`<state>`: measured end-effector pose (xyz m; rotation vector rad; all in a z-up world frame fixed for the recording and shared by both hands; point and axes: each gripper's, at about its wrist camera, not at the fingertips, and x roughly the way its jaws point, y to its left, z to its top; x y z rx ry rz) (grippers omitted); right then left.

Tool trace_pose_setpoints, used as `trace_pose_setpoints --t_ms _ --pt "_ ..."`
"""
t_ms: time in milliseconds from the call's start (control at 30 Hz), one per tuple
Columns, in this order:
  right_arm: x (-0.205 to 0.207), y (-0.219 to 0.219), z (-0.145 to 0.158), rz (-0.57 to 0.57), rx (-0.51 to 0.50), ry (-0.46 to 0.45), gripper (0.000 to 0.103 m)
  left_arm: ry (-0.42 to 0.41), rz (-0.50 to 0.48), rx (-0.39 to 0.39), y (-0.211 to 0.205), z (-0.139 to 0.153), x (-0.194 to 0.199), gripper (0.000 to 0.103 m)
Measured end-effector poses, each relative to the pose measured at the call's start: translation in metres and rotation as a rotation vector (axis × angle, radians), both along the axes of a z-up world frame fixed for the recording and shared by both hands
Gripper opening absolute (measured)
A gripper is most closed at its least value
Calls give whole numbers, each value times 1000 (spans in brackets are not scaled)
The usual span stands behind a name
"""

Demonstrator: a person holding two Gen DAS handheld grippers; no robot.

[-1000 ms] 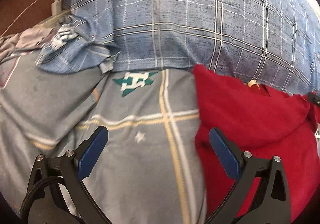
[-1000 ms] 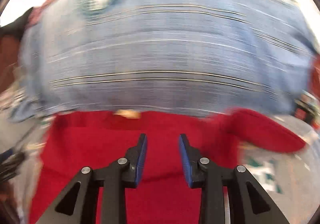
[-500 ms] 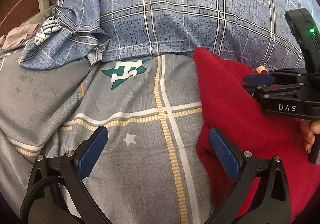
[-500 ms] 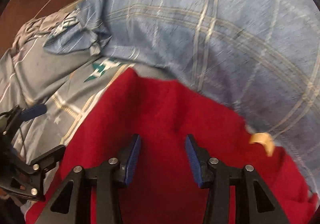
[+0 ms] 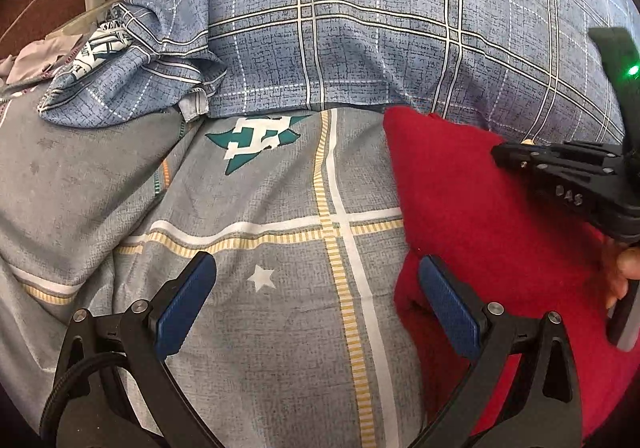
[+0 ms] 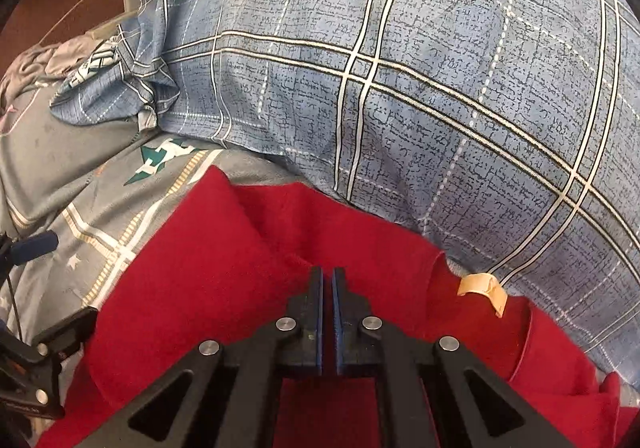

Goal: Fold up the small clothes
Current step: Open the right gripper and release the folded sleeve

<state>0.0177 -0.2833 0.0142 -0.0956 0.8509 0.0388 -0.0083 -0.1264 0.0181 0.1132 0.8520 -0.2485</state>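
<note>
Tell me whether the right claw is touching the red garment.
Touching. The right wrist view shows the right claw shut, pinching a raised fold of the red garment.

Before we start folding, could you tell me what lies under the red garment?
The red garment lies on a grey bedsheet with yellow and white stripes, its far edge against the blue checked pillow. Whatever lies beneath its middle is covered.

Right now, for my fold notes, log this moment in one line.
left gripper: open, beside garment edge | right gripper: shut on red garment | fold: not begun
</note>
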Motion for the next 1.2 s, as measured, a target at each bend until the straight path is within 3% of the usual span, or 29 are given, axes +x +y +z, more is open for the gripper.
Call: trace_pose_setpoints --t_ms 67,100,167,433,667,800,1033,1133,1200 --pt "-4 -1 6 -11 20 -4 11 -13 -5 10 -1 1 -2 102" --pt "-8 -1 10 -21 16 -1 27 -17 -7 13 -2 3 -4 102" --pt "-20 -1 16 -29 20 -13 40 -20 -12 8 -3 4 -6 102" --pt "-69 -2 24 -77 25 -19 40 -59 -58 -57 -6 22 -21 102" --pt "-88 -17 20 -172 -39 1 40 -29 -101 -90 -23 26 -25 102" --pt "-104 -34 15 -232 -25 10 40 -20 -116 -121 -37 31 -19 102" --pt "-122 -85 -4 -391 11 53 40 54 -128 -31 -54 5 -6 102" --pt "-131 -105 -10 -419 99 34 41 107 -122 -27 -55 -8 0 102" --pt "-135 -108 -6 -424 104 35 41 112 -117 -42 -53 -8 1 102"
